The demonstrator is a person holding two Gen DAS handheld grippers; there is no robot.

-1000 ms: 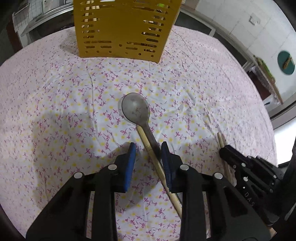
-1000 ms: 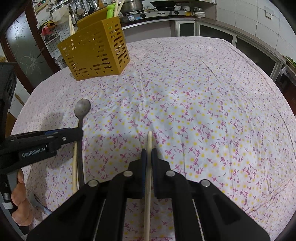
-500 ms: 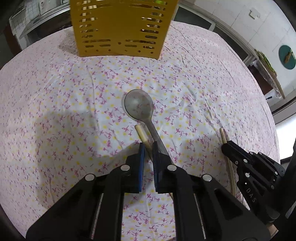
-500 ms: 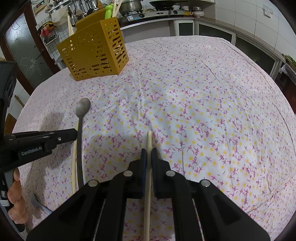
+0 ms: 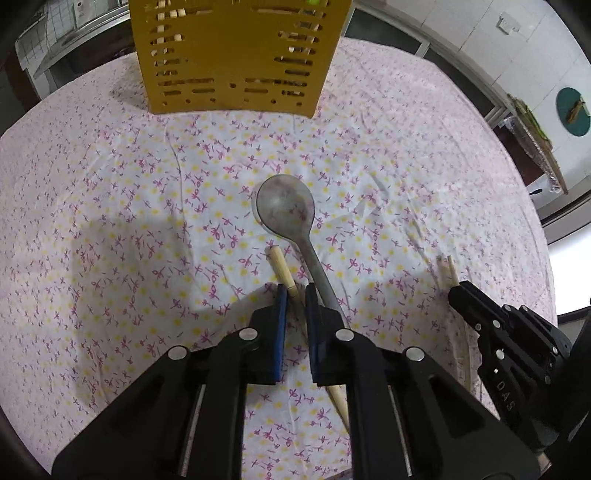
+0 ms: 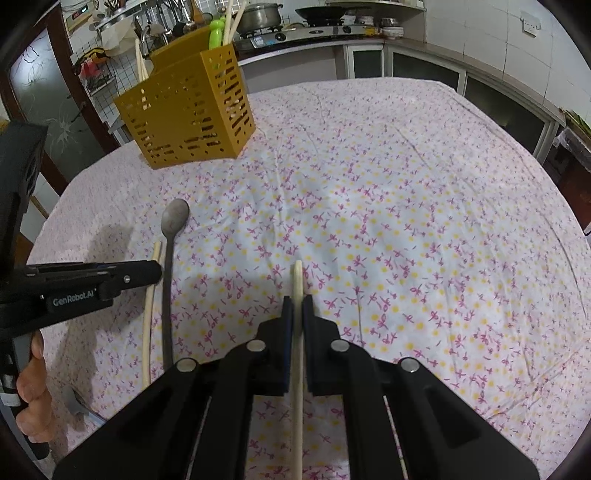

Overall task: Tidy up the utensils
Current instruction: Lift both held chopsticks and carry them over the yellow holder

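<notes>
My left gripper (image 5: 294, 295) is shut on a wooden chopstick (image 5: 281, 266) on the flowered tablecloth, right beside the handle of a grey spoon (image 5: 286, 208). The spoon lies flat, bowl pointing at the yellow slotted utensil basket (image 5: 236, 55). My right gripper (image 6: 298, 306) is shut on a second wooden chopstick (image 6: 297, 280) and holds it just above the cloth. In the right wrist view the spoon (image 6: 173, 225), the left gripper's chopstick (image 6: 149, 306) and the left gripper (image 6: 155, 271) sit at the left, with the basket (image 6: 188, 114) at the far left back.
The basket holds several chopsticks and a green utensil (image 6: 216, 33). The right gripper (image 5: 498, 328) and its chopstick tip (image 5: 451, 267) show at the right of the left wrist view. A kitchen counter with pots (image 6: 258, 18) runs behind the table.
My left gripper closed from open onto the chopstick beside the spoon handle and moved slightly forward. My right gripper stayed shut on its chopstick and barely moved.
</notes>
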